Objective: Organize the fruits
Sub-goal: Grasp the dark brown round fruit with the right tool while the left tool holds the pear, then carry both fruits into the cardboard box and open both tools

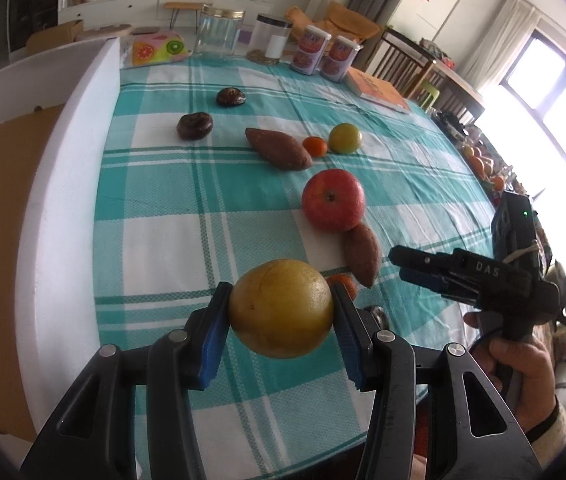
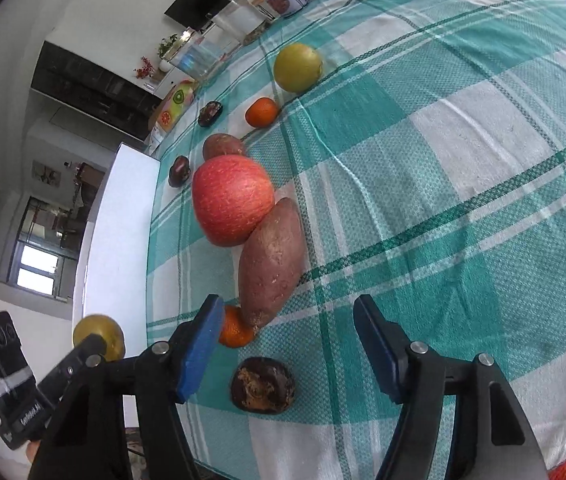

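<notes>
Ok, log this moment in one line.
left gripper: shut on yellow fruit | right gripper: open over dark fruit | apple: on cloth

yellow fruits: two, one (image 1: 281, 309) held above the tablecloth, one (image 1: 345, 138) on it
red apple (image 1: 333, 200): one
tangerines: two (image 1: 315, 147) (image 2: 235, 328)
sweet potatoes: two (image 1: 278, 148) (image 1: 362, 255)
dark brown shrivelled fruits: three (image 1: 194, 126) (image 1: 231, 96) (image 2: 263, 384)
cans: two (image 1: 309, 49) (image 1: 340, 57)
jars: two (image 1: 219, 31) (image 1: 273, 36)

1. The cloth (image 2: 463, 184) on the desk is woven, matt, teal-and-white checked fabric with a visible weave.
2. The yellow fruit (image 1: 281, 308) has smooth, slightly glossy skin.
3. The apple (image 2: 233, 200) is smooth with fine speckling.
4. The sweet potato (image 2: 273, 264) looks matt and rough.
5. The left gripper (image 1: 281, 336) is matt black plastic with blue rubbery pads (image 1: 213, 354) and shiny metal pins.
6. The jar (image 1: 219, 32) is clear glass.
</notes>
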A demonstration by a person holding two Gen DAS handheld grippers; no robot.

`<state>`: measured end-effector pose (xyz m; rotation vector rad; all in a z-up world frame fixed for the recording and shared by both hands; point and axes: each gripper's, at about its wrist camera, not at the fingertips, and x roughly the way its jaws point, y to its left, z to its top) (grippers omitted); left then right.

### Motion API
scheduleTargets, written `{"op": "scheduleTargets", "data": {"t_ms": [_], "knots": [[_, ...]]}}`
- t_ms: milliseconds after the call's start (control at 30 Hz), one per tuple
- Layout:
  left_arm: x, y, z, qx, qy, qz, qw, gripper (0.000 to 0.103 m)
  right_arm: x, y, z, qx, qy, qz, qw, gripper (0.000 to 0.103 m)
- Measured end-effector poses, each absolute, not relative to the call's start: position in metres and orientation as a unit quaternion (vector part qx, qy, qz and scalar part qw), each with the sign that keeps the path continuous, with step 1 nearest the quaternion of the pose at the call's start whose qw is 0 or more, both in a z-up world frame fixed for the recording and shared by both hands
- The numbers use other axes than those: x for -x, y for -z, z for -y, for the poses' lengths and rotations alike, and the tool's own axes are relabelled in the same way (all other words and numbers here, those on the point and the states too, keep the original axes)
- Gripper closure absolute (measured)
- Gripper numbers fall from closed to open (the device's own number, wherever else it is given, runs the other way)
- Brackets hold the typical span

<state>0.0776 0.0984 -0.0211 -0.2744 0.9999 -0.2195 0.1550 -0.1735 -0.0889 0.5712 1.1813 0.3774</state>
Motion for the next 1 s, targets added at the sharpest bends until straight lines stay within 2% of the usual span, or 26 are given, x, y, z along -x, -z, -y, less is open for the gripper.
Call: {"op": "scheduleTargets", "data": {"t_ms": [100,200,367,400,433,467,500,633,800,1000], "knots": [[-0.072,0.017,-0.103,0.137,0.107,-0.472,0.864,0.052,-0.15,0.077,0.162,-0.229,-0.205,-0.562,0.768,0.035],[-0.067,0.013,-0.105,0.128,0.105,-0.467,0.869,0.052,-0.123,0.065,0.133,-0.128,-0.262,-0.564,0.773,0.035],[-0.063,0.02,-0.097,0.124,0.112,-0.474,0.865,0.052,-0.104,0.087,0.089,0.005,-0.254,-0.564,0.786,0.037],[-0.062,0.02,-0.096,0.127,0.115,-0.475,0.863,0.052,-0.105,0.092,0.086,0.017,-0.246,-0.563,0.789,0.04],[-0.06,0.019,-0.096,0.129,0.118,-0.475,0.862,0.052,-0.105,0.096,0.087,0.026,-0.237,-0.562,0.792,0.053],[-0.057,0.016,-0.096,0.131,0.12,-0.473,0.863,0.052,-0.104,0.095,0.088,0.039,-0.225,-0.551,0.802,0.061],[-0.054,0.013,-0.097,0.13,0.122,-0.47,0.864,0.052,-0.103,0.095,0.092,0.033,-0.225,-0.552,0.802,0.068],[-0.044,0.0,-0.108,0.139,0.121,-0.462,0.867,0.052,-0.099,0.086,0.113,-0.014,-0.223,-0.543,0.809,0.068],[-0.032,-0.024,-0.145,0.178,0.12,-0.45,0.867,0.052,-0.088,0.04,0.126,-0.075,-0.251,-0.518,0.814,0.068],[-0.011,-0.044,-0.225,0.188,0.02,-0.419,0.888,0.052,-0.088,-0.017,0.035,-0.074,-0.363,-0.484,0.793,0.068]]}}
